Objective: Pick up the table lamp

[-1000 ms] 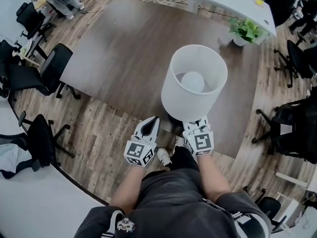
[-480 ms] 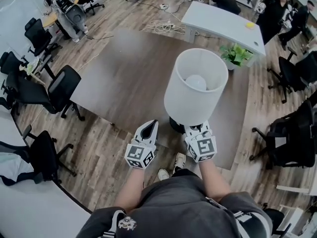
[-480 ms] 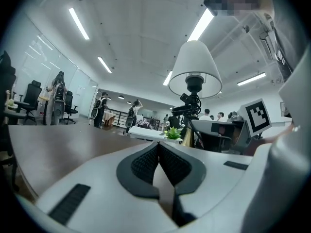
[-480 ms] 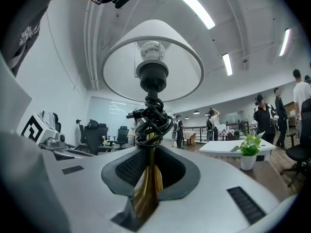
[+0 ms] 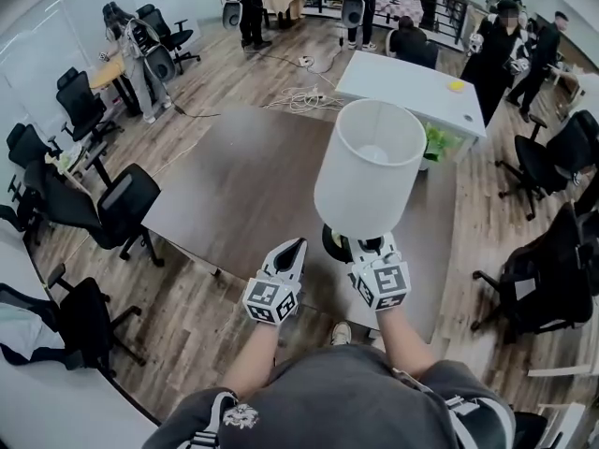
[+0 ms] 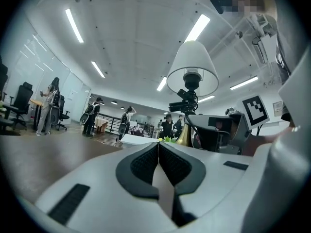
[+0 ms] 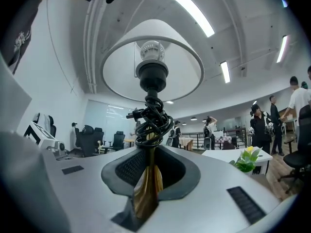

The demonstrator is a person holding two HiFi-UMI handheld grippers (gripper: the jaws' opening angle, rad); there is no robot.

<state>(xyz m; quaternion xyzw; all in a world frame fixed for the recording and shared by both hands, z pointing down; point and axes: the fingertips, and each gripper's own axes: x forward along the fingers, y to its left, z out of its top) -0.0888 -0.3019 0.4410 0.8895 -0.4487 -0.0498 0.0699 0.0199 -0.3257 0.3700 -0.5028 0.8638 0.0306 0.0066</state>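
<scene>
The table lamp (image 5: pixel 370 162), with its tall white drum shade and slim brass stem (image 7: pixel 147 188), is held upright over the dark brown tabletop (image 5: pixel 225 166), near the front edge. It is judged light but top-heavy, and the thin shade easily dented. The rigid stem below the bundled black cord (image 7: pixel 153 120) is therefore the place to be gripped. The right gripper (image 5: pixel 367 244) is clamped part-open on that stem. The left gripper (image 5: pixel 292 248) is empty, its pads pressed together, just beside the lamp.

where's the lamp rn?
Head view, right of centre: the table lamp is gripped by its brass stem in the right tongs, at the brown table's near edge, shut left tongs just left of it.
</scene>
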